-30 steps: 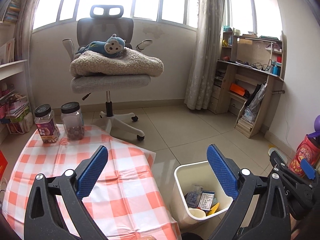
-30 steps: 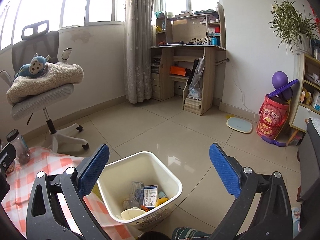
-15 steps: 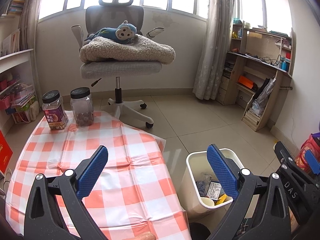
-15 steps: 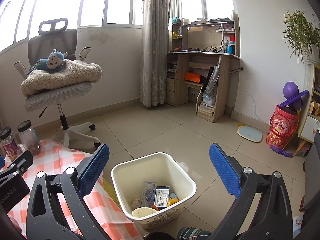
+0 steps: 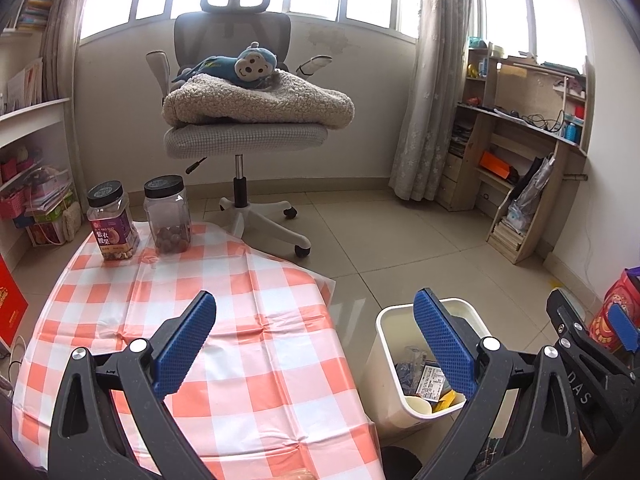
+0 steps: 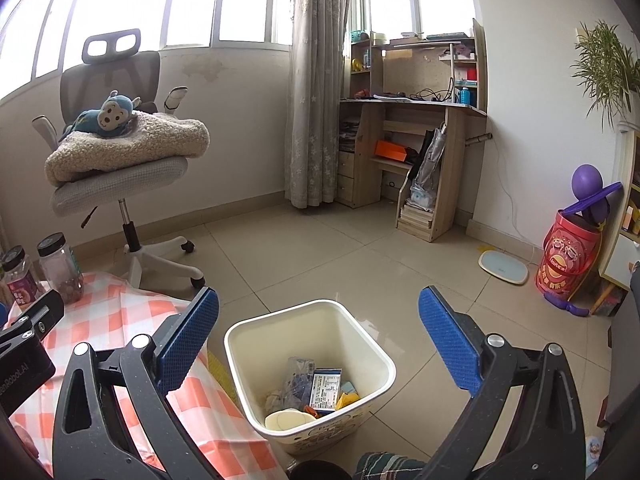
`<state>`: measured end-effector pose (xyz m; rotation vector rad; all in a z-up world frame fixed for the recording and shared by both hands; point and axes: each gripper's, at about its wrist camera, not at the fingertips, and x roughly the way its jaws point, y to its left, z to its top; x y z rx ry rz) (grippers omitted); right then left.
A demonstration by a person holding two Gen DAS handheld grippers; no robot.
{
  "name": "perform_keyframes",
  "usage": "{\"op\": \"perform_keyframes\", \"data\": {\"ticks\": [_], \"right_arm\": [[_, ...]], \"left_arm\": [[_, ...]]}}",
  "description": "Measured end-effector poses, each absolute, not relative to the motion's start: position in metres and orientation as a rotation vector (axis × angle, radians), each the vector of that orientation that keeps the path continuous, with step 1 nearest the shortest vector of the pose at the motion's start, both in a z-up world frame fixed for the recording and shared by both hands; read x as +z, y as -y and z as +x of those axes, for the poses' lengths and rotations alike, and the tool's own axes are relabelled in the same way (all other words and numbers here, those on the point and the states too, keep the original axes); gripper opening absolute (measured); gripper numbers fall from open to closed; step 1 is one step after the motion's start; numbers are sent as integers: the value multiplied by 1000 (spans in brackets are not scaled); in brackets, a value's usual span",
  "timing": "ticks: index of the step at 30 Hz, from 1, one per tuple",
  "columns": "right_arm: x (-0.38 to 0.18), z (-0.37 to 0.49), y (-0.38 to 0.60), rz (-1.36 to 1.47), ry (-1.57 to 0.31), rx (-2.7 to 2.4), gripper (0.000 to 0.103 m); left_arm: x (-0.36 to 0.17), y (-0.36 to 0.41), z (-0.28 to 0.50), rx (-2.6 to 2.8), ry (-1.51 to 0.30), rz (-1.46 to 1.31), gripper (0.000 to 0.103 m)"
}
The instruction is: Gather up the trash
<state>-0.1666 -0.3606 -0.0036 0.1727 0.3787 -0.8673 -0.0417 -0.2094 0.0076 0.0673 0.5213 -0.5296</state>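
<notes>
two jars point(image 5: 138, 218) on checkered table point(image 5: 256, 320)

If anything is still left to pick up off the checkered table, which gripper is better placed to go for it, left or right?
Left, probably. The left gripper is open above the checkered tablecloth, while the right gripper hangs open over the trash bin beside the table.

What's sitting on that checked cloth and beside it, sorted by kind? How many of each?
Jars with black lids on the checked cloth: 2, the labelled jar and the plain jar
Trash bins on the floor: 1, the cream bin, already holding wrappers
Grippers: 2, the left gripper and the right gripper, both open and empty
Total: 5
</notes>
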Motion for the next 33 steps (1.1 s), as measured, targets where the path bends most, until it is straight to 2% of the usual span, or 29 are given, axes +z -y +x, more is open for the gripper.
{"op": "perform_keyframes", "data": {"ticks": [33], "right_arm": [[-11, -160, 362, 200, -420, -839, 96]], "left_arm": [[5, 216, -38, -539, -506, 82, 96]]}}
